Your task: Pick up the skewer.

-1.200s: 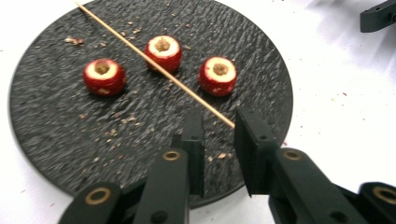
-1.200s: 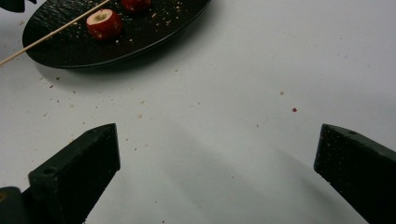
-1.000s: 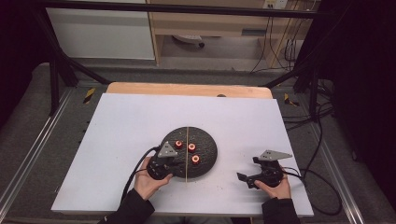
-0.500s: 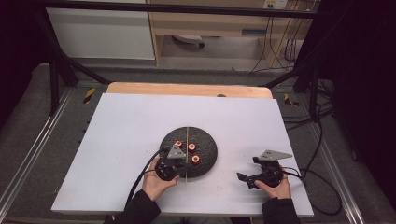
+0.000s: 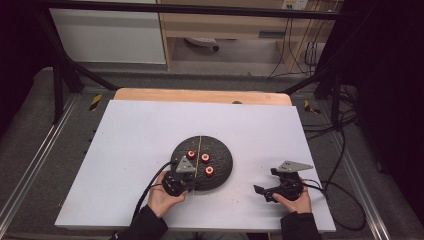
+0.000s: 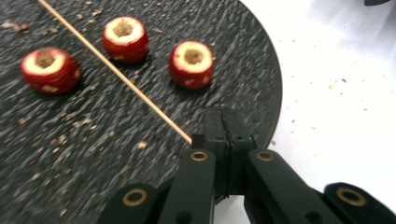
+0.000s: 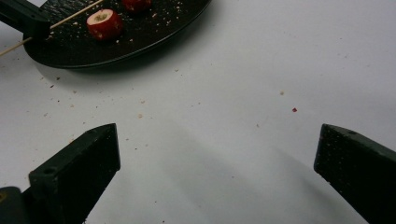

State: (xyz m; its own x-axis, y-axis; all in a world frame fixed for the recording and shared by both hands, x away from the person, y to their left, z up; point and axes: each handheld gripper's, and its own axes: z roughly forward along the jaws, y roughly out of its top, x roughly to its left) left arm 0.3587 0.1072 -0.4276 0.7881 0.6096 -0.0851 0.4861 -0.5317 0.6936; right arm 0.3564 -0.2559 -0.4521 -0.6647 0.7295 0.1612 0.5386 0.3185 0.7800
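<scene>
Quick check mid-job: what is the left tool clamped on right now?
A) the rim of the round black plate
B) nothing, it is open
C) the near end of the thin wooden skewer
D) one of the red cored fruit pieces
C: the left tool has its jaws shut on the near end of the thin wooden skewer, which lies across the round black plate between the red cored fruit pieces.

The left gripper [image 5: 186, 176] has edged slightly rightward along the near rim of the black plate [image 5: 220, 172]; its jaws stay clamped on the near end of the skewer [image 5: 199, 152].

table: white top [image 5: 130, 150], wooden far edge [image 5: 200, 95] | floor: grey [image 5: 30, 130] | back: wooden shelf [image 5: 225, 25]
</scene>
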